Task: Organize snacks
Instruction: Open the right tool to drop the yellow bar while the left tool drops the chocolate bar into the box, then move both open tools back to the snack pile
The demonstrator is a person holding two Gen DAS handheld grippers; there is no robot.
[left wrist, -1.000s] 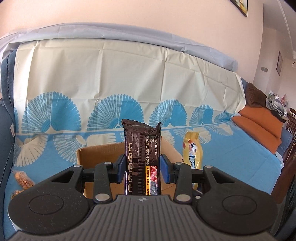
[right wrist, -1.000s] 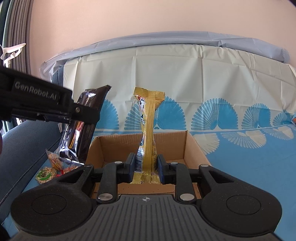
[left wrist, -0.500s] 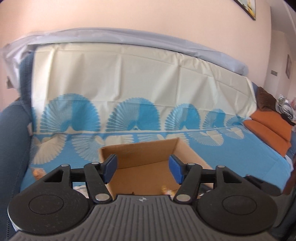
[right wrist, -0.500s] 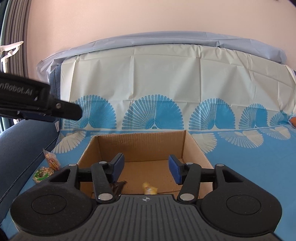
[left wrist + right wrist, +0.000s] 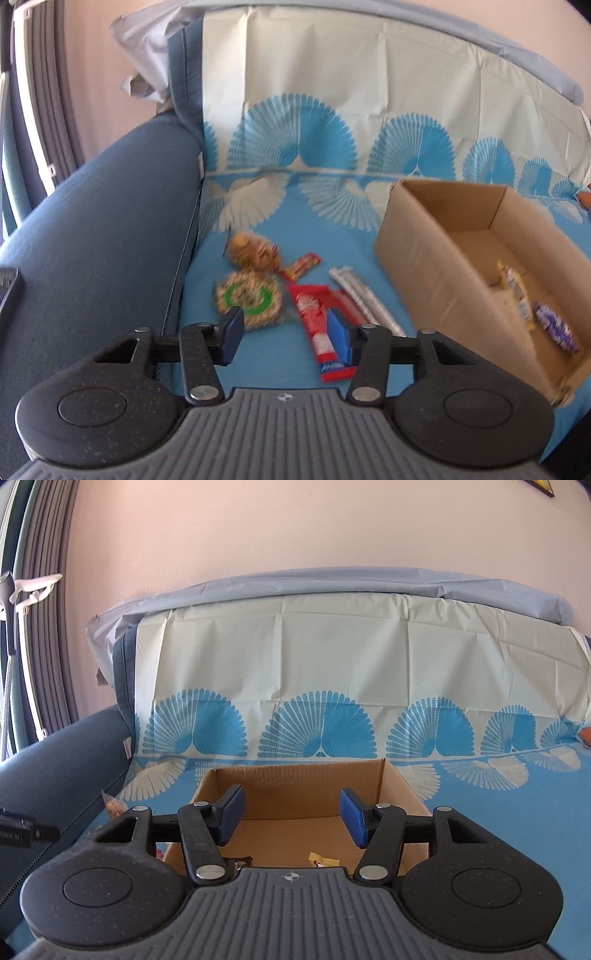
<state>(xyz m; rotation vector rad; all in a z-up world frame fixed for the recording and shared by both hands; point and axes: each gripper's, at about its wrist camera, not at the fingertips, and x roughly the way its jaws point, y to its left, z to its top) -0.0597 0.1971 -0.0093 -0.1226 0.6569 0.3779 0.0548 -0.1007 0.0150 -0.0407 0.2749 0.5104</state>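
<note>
Loose snacks: we see them lying flat on the blue patterned cover [image 5: 347, 236], between the sofa armrest [image 5: 96, 229] and the cardboard box [image 5: 443, 266]: a red wrapper [image 5: 314, 314], a silver stick pack [image 5: 364, 295], a round clear pack with a green ring [image 5: 245, 295], a brown packet [image 5: 251, 251] and a small red-orange piece [image 5: 301, 266].
Box: open-topped; a yellow packet [image 5: 513, 288] and a purple one [image 5: 557, 326] lie inside.
Left gripper [image 5: 284, 338]: our jaws have just been narrowing but stand apart, empty, above the red wrapper's near end.
Right gripper [image 5: 291, 821]: jaws have just been opening, spread and empty over the box.
Step in hand: we judge it a pick of the red wrapper.
Doing it well: we straddle its narrow width, come down low, and keep clear of the silver pack lying just beside it.
Writing: blurred on every wrapper; we cannot read any brand.
</note>
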